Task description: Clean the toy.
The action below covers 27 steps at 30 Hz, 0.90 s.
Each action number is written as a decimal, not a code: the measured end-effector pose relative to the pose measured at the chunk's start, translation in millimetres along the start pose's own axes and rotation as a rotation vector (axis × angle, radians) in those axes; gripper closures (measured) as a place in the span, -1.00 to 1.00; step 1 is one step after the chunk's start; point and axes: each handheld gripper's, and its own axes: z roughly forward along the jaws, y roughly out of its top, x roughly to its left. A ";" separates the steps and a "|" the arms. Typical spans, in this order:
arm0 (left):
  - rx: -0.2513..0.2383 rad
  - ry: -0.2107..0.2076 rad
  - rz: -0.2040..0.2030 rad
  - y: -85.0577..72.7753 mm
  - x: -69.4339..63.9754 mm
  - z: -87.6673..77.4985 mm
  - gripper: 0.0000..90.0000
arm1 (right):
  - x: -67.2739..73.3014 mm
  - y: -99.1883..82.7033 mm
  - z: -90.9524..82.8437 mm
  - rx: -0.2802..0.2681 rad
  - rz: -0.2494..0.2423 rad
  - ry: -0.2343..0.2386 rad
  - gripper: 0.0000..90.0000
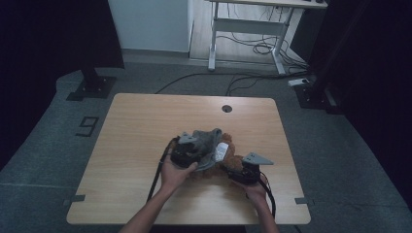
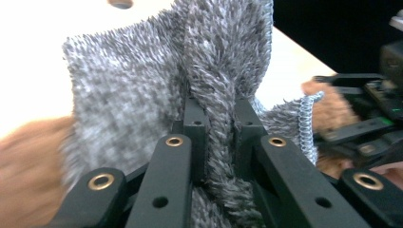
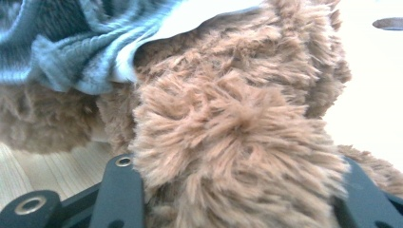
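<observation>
While left gripper (image 2: 219,123) pinches fold of grey knit garment (image 2: 142,90), right gripper (image 3: 237,190) clamps brown plush toy (image 3: 237,118) mid-table (image 1: 145,116): keep toy anchored, peel garment slowly, avoid snagging.

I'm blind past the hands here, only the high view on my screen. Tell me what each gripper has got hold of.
Observer: The left gripper has its jaws shut on a fold of the fuzzy grey cloth, pinched between them.
Operator: Now the right one.
Observer: The right gripper has the brown plush toy bulging between its jaws; its tips are hidden under the fur.
Operator: Say how cloth and toy sit together.
Observer: In the right gripper view, the grey cloth drapes over the toy's upper part, with a white tag along its edge lying on the fur.
Operator: Report what's under the toy.
Observer: Bare wooden table shows beneath it, beside the right jaw arm.
</observation>
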 end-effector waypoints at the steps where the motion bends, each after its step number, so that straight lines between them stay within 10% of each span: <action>1: -0.006 0.011 -0.008 -3.6 7.6 -6.1 0.77 | -0.1 0.1 -0.2 0.000 -0.002 -0.001 0.10; 10: -0.074 0.039 -0.123 -35.1 54.2 -48.5 0.76 | 0.1 -0.8 -0.7 -0.002 0.005 0.004 0.10; 18: -0.022 0.094 -0.193 -67.9 82.0 -51.8 0.76 | -0.9 -1.7 -0.7 -0.005 0.014 0.003 0.10; 27: -0.086 0.066 -0.112 -29.1 59.7 -64.0 0.77 | -2.6 -2.1 -0.8 -0.009 0.022 -0.003 0.10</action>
